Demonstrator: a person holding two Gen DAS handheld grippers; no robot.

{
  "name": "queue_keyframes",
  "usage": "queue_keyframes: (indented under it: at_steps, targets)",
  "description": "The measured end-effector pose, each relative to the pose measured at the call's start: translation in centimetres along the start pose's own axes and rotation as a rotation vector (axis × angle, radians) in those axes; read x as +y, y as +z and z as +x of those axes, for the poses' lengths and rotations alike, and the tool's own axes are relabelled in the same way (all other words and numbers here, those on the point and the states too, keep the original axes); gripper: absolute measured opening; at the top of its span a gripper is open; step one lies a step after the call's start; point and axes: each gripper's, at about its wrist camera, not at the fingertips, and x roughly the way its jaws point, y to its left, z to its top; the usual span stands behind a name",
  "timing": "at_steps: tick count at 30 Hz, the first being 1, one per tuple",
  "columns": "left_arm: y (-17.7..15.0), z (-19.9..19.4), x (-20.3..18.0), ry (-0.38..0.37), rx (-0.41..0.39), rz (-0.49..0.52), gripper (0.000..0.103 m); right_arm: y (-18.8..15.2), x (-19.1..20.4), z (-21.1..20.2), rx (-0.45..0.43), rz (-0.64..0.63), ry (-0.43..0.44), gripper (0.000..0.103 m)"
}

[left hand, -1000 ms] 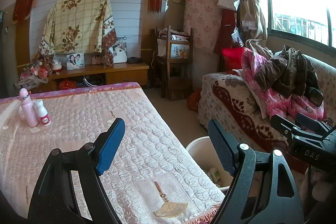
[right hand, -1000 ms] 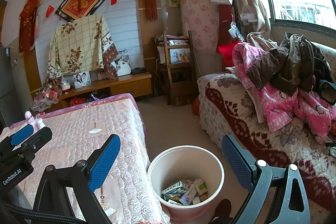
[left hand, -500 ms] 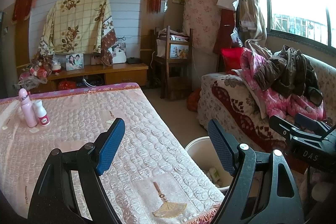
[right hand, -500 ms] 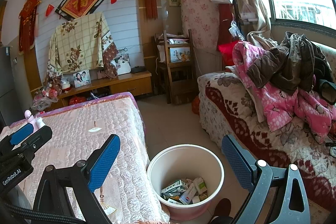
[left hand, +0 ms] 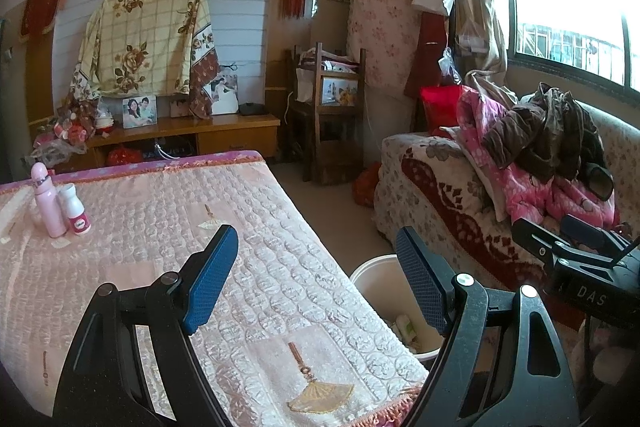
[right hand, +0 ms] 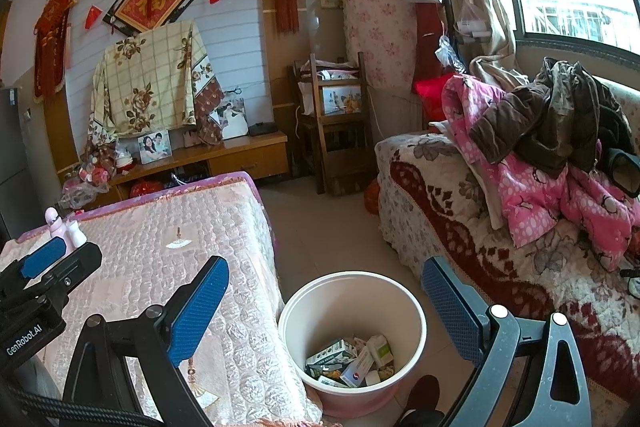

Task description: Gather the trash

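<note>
A pale pink bin stands on the floor beside the table's near right corner; it holds several small boxes and packets. Its rim also shows in the left wrist view. My left gripper is open and empty above the table's near edge. My right gripper is open and empty, held above the bin. Each gripper shows at the edge of the other's view.
The table has a pink quilted cover; a pink bottle and a small white bottle stand at its far left. A sofa piled with clothes is at the right. A wooden chair and TV cabinet stand behind.
Both views have shifted only very slightly. Both grippers stay open and empty.
</note>
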Motion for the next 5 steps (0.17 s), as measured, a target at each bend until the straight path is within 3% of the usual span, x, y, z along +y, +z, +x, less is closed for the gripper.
queue_keyframes:
  at_steps: [5]
  targets:
    - [-0.04, 0.46, 0.60, 0.002, 0.015, -0.014, 0.081, -0.31, 0.09, 0.42, 0.012, -0.006, 0.004, 0.097]
